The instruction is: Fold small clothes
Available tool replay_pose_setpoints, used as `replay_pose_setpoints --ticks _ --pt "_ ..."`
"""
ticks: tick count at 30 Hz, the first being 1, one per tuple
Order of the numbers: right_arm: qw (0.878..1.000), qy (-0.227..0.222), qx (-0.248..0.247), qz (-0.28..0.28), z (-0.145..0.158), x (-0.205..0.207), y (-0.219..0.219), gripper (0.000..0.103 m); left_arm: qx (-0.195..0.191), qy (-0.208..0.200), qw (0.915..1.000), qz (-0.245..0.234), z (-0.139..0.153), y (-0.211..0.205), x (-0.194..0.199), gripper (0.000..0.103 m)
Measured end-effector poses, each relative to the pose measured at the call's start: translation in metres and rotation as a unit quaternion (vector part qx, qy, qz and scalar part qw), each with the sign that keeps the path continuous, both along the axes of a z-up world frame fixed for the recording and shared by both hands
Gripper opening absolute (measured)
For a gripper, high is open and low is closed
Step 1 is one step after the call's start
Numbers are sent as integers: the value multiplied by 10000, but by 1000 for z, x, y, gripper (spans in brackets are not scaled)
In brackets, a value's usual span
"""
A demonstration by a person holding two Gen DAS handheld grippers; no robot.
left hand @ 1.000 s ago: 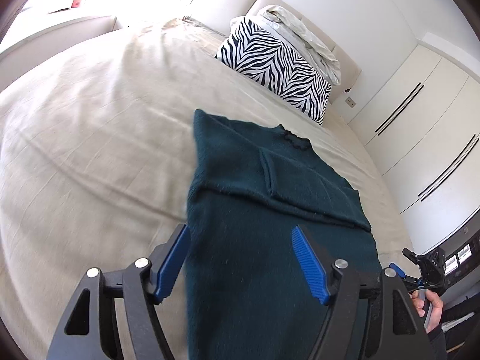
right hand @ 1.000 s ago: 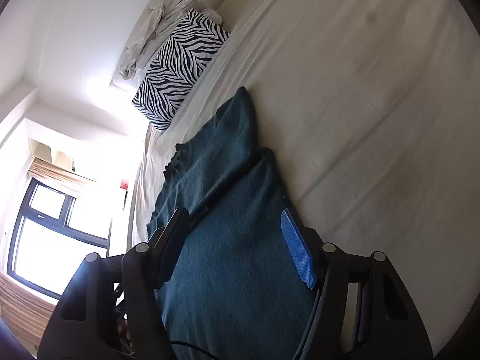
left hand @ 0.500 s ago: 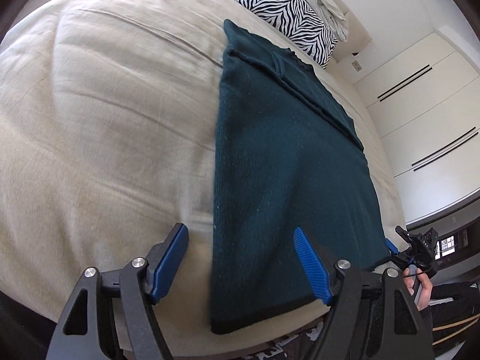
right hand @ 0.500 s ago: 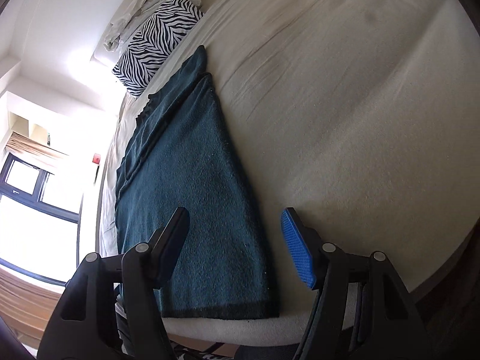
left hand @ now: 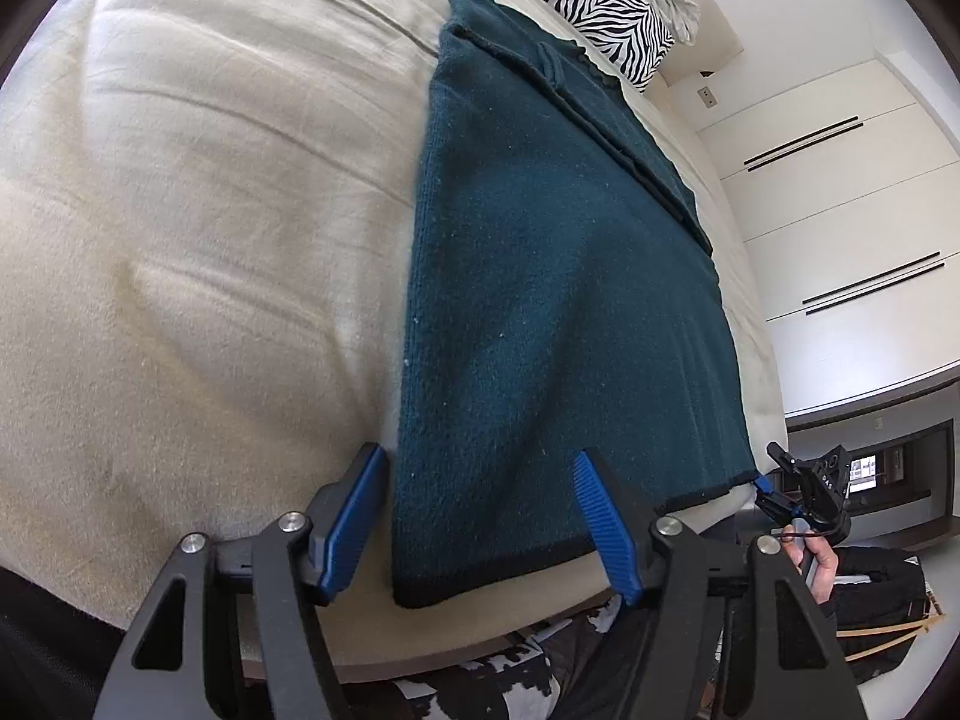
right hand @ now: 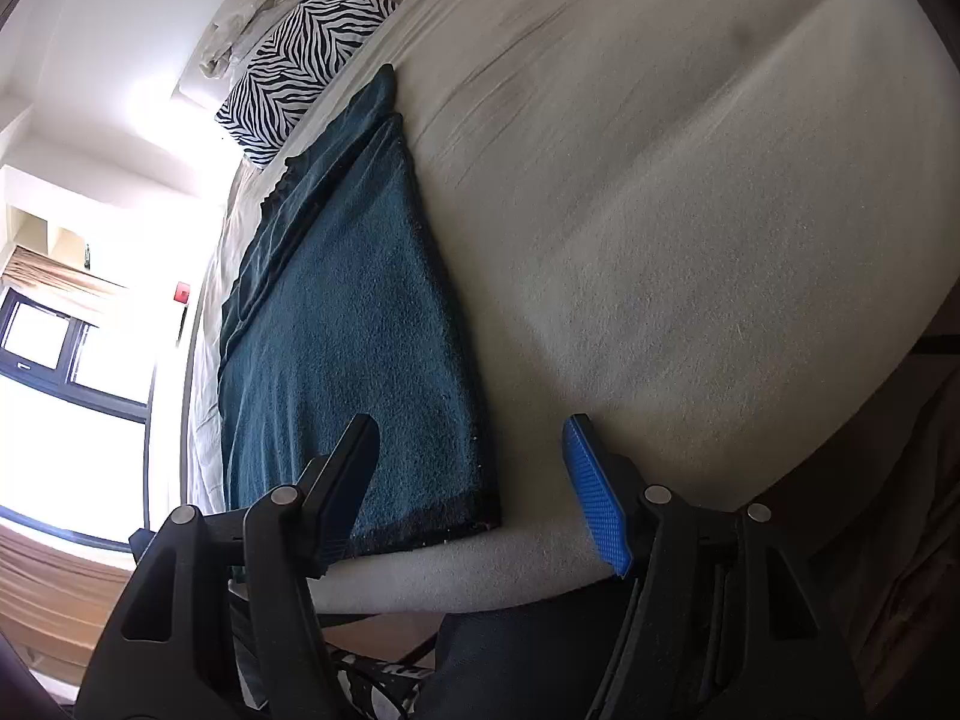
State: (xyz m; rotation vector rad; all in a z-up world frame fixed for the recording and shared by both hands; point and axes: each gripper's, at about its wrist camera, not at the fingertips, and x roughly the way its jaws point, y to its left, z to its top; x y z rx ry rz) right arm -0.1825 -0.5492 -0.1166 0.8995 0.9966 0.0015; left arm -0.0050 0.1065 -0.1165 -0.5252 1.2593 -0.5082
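Observation:
A dark teal knit sweater (left hand: 558, 276) lies flat on the beige bed, sleeves folded in, its black hem at the near edge of the bed. It also shows in the right wrist view (right hand: 348, 348). My left gripper (left hand: 480, 516) is open, its jaws either side of the hem's left corner, just above it. My right gripper (right hand: 474, 480) is open over the hem's right corner. It also shows small in the left wrist view (left hand: 780, 498), held in a hand at the hem's right corner.
A zebra-striped pillow (left hand: 588, 0) with crumpled white fabric (right hand: 270, 6) lies beyond the sweater's collar. The beige bed (left hand: 198, 240) spreads wide to the left. White wardrobe doors (left hand: 840, 210) stand at right. A window (right hand: 60, 390) is at left in the right wrist view.
Both grippers have pulled back from over the sweater's middle to its hem at the bed's near edge and come lower. The sweater has not moved. Both stay open.

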Motion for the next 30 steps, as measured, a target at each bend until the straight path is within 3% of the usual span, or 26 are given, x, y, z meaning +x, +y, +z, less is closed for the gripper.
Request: replay_pose_setpoints --ticks 9,12,16,18,21,24,25,30 --pt "9989 -77 362 280 -5 13 19 62 -433 294 9986 83 -9 4 -2 67" --pt "9977 -120 645 153 -12 15 14 53 -676 410 9967 192 -13 11 -2 67" --pt "9955 -147 939 -21 -20 13 4 34 -911 504 9941 307 -16 16 -2 67" --pt "9941 -163 1067 -104 -25 11 1 32 -881 492 9945 284 -15 16 -2 67" --pt "9926 -229 1176 -174 -29 9 -1 29 -816 508 9949 308 -16 19 -4 56" --pt "9930 -238 1147 -160 -30 10 1 26 -803 629 9938 440 -22 25 -4 28" --pt "9932 -235 1128 -149 -29 10 1 23 -789 668 9935 475 -23 26 -5 14" --pt "9944 -184 1029 -145 -29 9 2 12 -788 637 9934 536 -22 26 -9 8"
